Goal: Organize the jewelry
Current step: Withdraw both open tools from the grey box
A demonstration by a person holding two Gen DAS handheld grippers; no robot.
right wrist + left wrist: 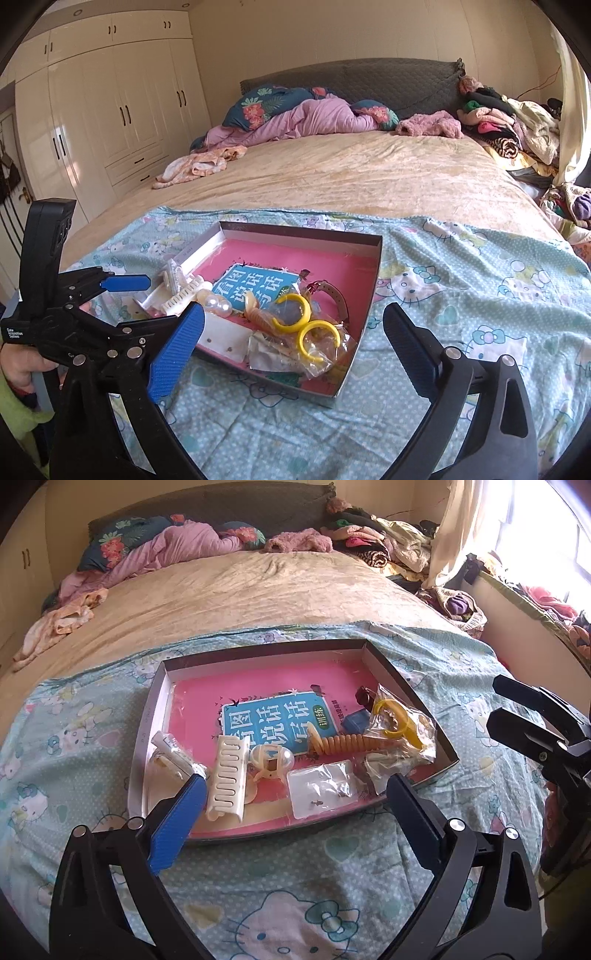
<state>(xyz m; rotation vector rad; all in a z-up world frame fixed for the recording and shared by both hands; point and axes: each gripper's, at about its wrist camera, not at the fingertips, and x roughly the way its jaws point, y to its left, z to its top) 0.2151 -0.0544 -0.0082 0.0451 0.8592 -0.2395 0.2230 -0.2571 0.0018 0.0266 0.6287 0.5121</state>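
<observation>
- Bed with beige cover, grey headboard.
- Cream wardrobe along left wall.
- Bright window at right, pale curtain beside it.
- Clothes pile by headboard.

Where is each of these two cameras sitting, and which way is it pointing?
Left wrist: on the left tongs, looking down at the shallow pink-lined cardboard tray on the bed; its own open blue-padded fingers show, the right tongs at the right edge.
Right wrist: on the right tongs, facing the tray and headboard; the left tongs and a hand show.
Shared: tray, yellow plastic rings, white comb-shaped hair clip.
</observation>
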